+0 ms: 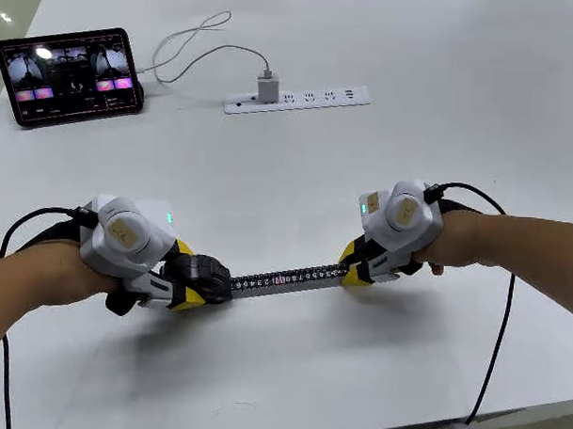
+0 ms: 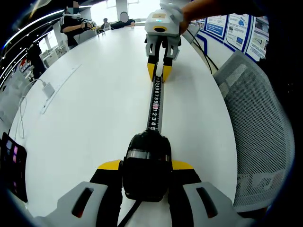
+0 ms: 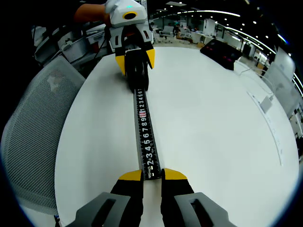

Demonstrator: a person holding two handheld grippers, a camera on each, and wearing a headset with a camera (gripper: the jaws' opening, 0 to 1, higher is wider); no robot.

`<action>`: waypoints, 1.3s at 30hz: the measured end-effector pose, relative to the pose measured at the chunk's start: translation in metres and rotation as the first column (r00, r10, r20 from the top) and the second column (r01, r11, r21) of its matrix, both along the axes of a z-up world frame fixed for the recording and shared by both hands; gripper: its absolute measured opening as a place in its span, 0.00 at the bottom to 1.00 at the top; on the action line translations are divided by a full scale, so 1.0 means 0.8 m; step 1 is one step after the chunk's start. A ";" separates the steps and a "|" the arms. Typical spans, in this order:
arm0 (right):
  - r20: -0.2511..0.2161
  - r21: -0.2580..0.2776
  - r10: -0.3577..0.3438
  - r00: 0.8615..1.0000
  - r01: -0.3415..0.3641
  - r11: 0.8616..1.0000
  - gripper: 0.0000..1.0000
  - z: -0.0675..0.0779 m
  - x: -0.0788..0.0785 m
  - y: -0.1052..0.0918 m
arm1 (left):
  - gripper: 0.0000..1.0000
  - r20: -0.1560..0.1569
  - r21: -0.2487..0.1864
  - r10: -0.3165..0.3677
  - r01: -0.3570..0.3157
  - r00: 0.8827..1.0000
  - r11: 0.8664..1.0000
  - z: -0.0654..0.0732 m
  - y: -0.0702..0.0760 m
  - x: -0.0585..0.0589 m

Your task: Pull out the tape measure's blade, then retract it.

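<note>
The left tongs (image 2: 147,165) clamp the chunky, rigid case (image 1: 201,278); the right tongs (image 3: 152,175) pinch the tip of the blade (image 3: 144,132) stretched between them. Thin, springy and slick, it probably wants holding at its very end.

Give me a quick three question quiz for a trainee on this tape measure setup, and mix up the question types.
1. True or false: the left tool is shut on the tape measure's case.
2. What is the right tool gripping? A: the end of the blade. B: a tablet. C: a cable.
3. Short answer: what is plugged into the power strip at the far side of the table?
Key: 1 true; 2 A; 3 a white charger.
</note>
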State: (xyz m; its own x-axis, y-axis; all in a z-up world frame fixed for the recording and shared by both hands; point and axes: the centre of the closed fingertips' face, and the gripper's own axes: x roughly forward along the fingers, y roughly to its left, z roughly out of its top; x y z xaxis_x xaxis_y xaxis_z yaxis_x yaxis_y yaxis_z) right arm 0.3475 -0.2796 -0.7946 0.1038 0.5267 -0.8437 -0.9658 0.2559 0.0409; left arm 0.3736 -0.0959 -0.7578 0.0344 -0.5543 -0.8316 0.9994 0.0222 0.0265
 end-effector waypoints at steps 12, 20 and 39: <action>0.002 -0.001 -0.004 1.000 0.004 1.000 0.09 -0.001 0.000 -0.007 | 0.32 -0.003 -0.007 -0.001 0.001 1.000 1.000 0.001 0.000 0.001; 0.003 -0.002 -0.009 1.000 0.009 1.000 0.09 -0.001 -0.001 -0.011 | 0.32 0.002 -0.010 0.001 -0.001 1.000 1.000 0.001 0.000 0.001; 0.002 -0.005 -0.018 1.000 0.018 1.000 0.09 0.003 -0.004 -0.022 | 0.32 0.004 -0.007 0.002 -0.002 1.000 1.000 0.000 0.001 0.001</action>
State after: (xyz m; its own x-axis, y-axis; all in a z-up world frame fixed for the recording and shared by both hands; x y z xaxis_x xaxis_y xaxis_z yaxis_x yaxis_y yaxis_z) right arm 0.3444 -0.2972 -0.7924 0.1145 0.5207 -0.8460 -0.9612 0.2731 0.0380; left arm 0.3742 -0.0954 -0.7575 0.0383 -0.5600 -0.8276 0.9993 0.0239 0.0300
